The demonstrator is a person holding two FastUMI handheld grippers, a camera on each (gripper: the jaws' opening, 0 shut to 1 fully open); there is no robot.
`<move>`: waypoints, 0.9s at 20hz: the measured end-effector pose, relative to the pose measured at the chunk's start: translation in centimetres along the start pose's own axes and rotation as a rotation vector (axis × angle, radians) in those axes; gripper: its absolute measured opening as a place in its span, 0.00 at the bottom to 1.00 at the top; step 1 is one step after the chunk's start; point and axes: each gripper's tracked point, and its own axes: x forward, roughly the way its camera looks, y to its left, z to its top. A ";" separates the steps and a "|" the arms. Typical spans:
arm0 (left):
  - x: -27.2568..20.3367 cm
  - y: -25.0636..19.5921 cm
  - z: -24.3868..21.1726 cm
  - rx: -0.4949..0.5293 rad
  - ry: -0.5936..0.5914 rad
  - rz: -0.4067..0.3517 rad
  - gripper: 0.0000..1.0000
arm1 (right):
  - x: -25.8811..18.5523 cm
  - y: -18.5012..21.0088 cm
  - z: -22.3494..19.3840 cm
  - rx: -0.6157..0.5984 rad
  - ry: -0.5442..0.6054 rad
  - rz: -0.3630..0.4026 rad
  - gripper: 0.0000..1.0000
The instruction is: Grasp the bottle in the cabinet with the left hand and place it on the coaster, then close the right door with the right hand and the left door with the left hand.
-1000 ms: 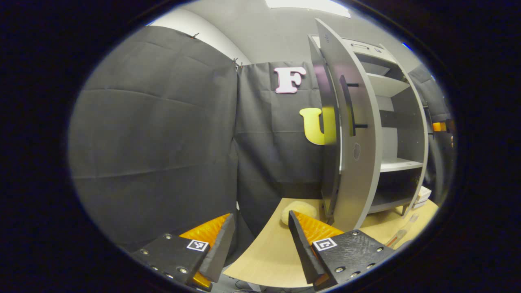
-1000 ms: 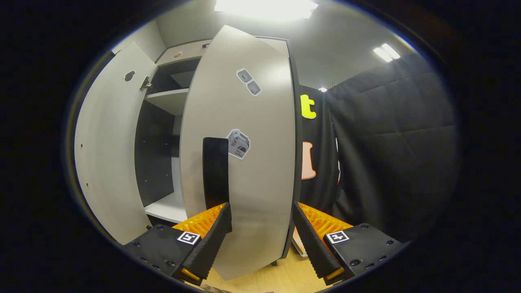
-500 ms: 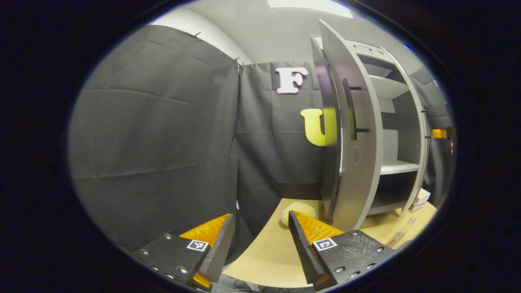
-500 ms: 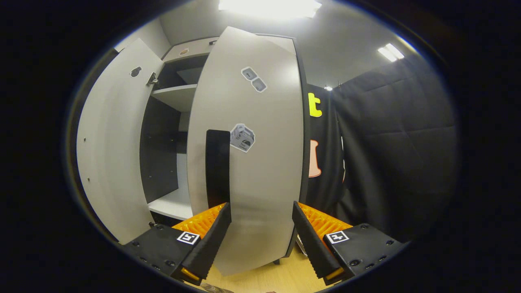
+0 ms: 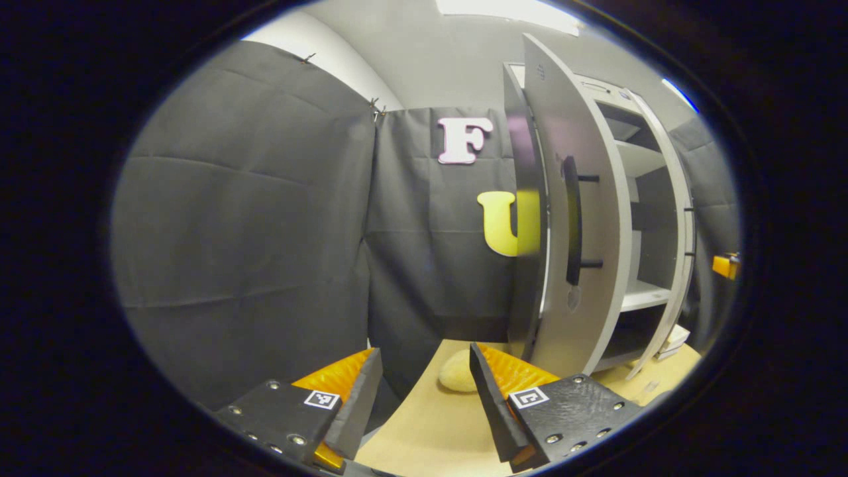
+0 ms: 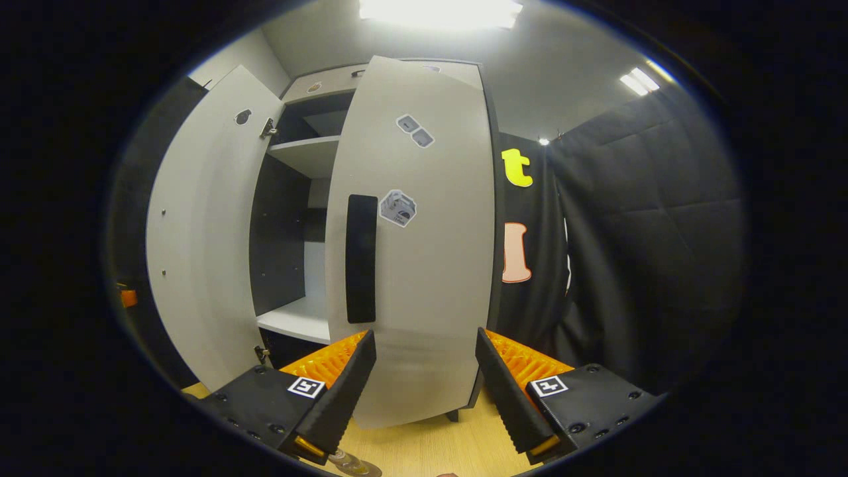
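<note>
Stickers [image 6: 397, 208] on the right door [image 6: 417, 265] are unreadable. Right gripper [image 6: 425, 371], jaws wide and empty, faces this door just below its handle [image 6: 361, 258].

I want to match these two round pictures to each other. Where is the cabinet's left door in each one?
Left gripper view: the left door stands right of centre, swung open, outer face and black handle towards the camera.
Right gripper view: the left door is at the left, open, showing its bare inner face.
Shared landmark: the white shelf inside the cabinet.
</note>
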 end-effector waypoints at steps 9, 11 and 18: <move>4.5 -4.9 9.8 -0.027 -0.096 -0.054 0.78 | -3.6 -4.1 -3.3 -0.068 0.047 -0.034 0.98; 4.4 -6.0 11.6 -0.029 -0.122 -0.060 0.78 | -4.3 -5.5 -3.6 -0.069 0.052 -0.047 0.96; 3.8 -9.8 13.2 0.013 -0.155 -0.057 0.77 | -6.1 -11.1 -4.5 -0.031 0.061 -0.112 0.98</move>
